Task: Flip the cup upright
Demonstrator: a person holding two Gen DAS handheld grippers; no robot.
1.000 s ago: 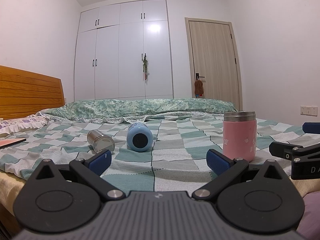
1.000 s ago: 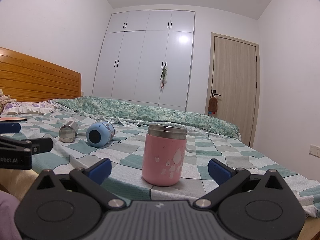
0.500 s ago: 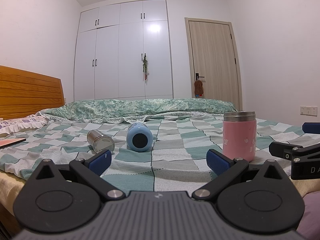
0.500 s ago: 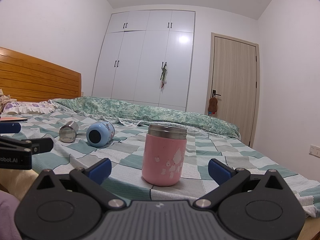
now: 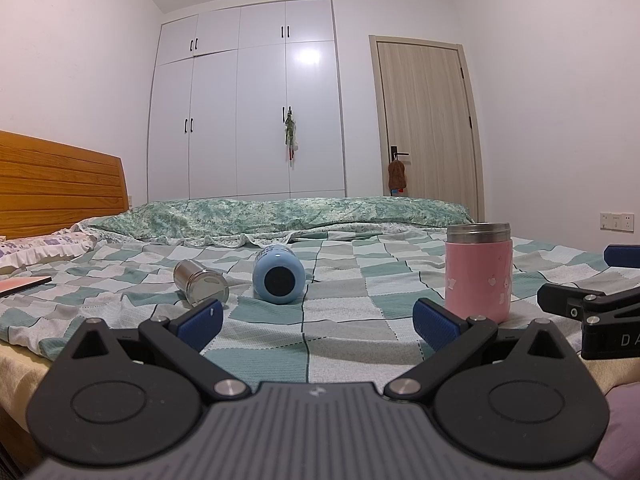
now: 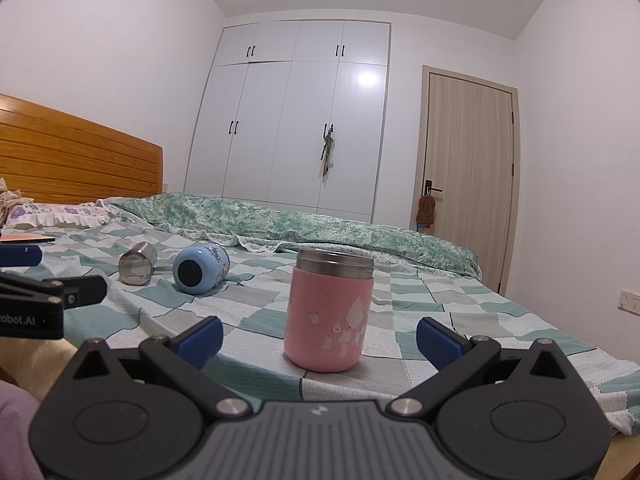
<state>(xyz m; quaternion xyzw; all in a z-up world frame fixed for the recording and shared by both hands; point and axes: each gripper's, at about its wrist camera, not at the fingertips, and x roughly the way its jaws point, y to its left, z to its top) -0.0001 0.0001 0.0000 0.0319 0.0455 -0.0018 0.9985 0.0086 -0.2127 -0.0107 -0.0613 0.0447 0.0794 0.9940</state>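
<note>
**A:** Both tools are hovering at the near edge of the bed [image 5: 344,332]. The left gripper [image 5: 316,320] is spread wide with nothing between its fingers, and the right gripper [image 6: 318,338] is just as wide and just as empty.

**B:** Which cup needs righting? The pink cup [image 6: 330,312] already stands on its base near the front edge, steel rim up, right ahead of the right tool.

**A:** So look further in, toward the middle of the bed. The blue cup [image 5: 279,278] lies on its side with its dark-centred end facing us, and the steel cup [image 5: 201,282] lies tipped just to its left, close but apparently not touching.

**B:** How would they handle?

**A:** My read: rigid, probably insulated metal, not fragile, moderately light if empty. The smooth round walls look slippery, and on a soft checked sheet a lying cylinder could roll away from a nudge.

**B:** Where to grip?

**A:** Across the body, mid-length, pads square on opposite sides, then rotate. The blue one is wide, so the fingers likely need nearly full spread. I'd set it down gently, since bedding gives a wobbly footing.
</note>
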